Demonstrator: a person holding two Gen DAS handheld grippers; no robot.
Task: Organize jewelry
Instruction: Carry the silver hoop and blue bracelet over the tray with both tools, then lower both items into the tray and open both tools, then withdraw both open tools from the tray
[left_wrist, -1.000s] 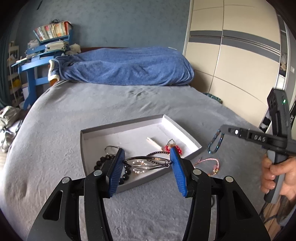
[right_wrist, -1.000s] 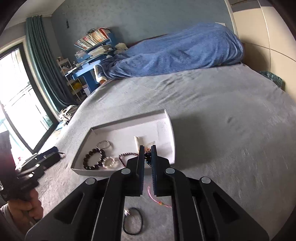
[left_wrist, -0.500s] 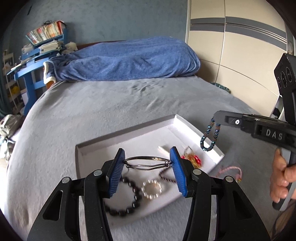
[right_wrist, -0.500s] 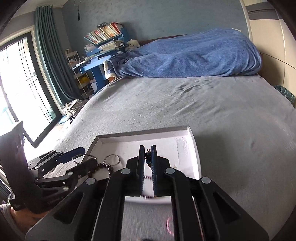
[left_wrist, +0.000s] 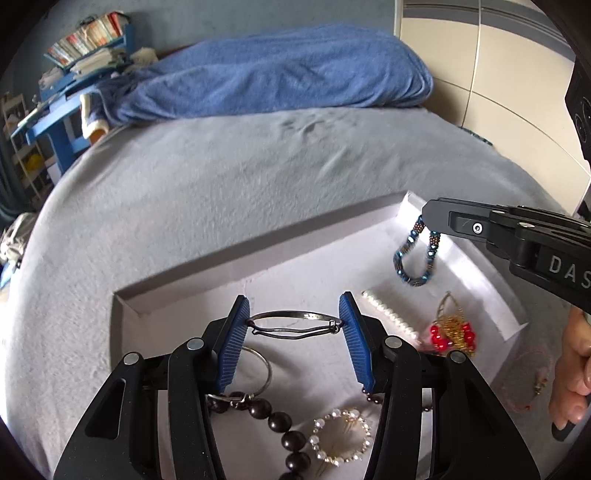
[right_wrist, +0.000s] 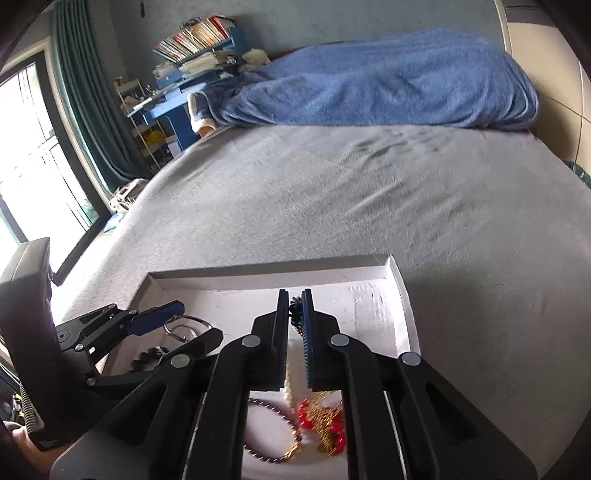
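Both tongs loaded: left tongs (left_wrist: 293, 321) half-spread clamping metal bangle (left_wrist: 293, 323); right tongs (right_wrist: 294, 325) near-closed pinching blue beaded bracelet (left_wrist: 415, 254).

Left tool (left_wrist: 294, 320) points steeply downward, its pads part-spread and clamped on a bangle (left_wrist: 294, 324); right tool (left_wrist: 424, 218) pinches a beaded bracelet (left_wrist: 417, 254), angled down alike.

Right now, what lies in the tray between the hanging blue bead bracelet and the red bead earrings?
Bare tray floor separates the blue bead bracelet from the red bead earrings, seen in the left wrist view.
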